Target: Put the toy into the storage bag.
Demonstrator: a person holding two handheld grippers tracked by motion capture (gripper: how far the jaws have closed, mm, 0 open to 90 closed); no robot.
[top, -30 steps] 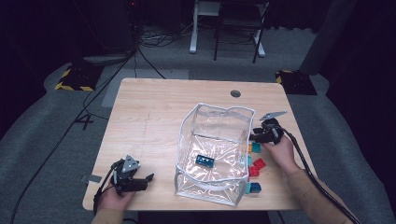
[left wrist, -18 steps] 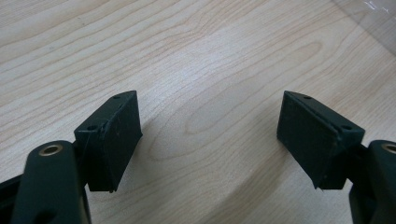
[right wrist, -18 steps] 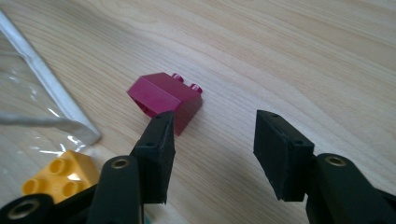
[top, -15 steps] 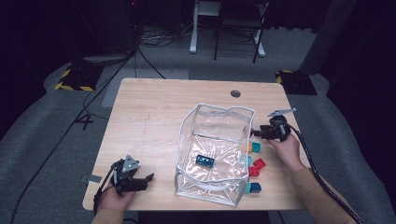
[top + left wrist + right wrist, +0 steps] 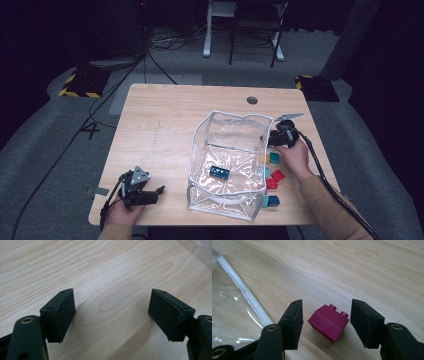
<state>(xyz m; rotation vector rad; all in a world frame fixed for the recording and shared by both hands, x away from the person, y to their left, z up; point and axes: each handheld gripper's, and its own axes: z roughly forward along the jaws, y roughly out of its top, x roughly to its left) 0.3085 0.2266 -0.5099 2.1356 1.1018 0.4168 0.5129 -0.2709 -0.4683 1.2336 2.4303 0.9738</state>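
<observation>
Right now the right tool (image 5: 325, 322) sits low over the light wooden tabletop (image 5: 165, 125), just beside the right wall of the clear soft plastic bag (image 5: 227, 150). Its jaws have just been opening and stand spread, with a small magenta plastic building brick (image 5: 328, 322) between them. The brick rests on the tabletop, studs tilted away toward the upper right in the right gripper view, and there is a visible gap on both sides, so the pads are not pressing it. The bag's white-edged seam (image 5: 244, 291) runs just left of the left jaw in that view.

From the high view the right tool (image 5: 276, 138) is at the bag's upper right corner, with the hand (image 5: 295, 155) behind it and the cable trailing back along the sleeve. Loose bricks lie on the tabletop near that hand, right of the bag: a teal one (image 5: 274, 158), a red one (image 5: 277, 175) and a blue one (image 5: 272, 201) near the front edge. One dark blue studded brick (image 5: 219, 172) lies inside the bag on its floor.

The left tool (image 5: 145, 192) rests at the front left of the tabletop, well apart from the bag. Its jaws are spread wide with bare wood between them; nothing is held.
</observation>
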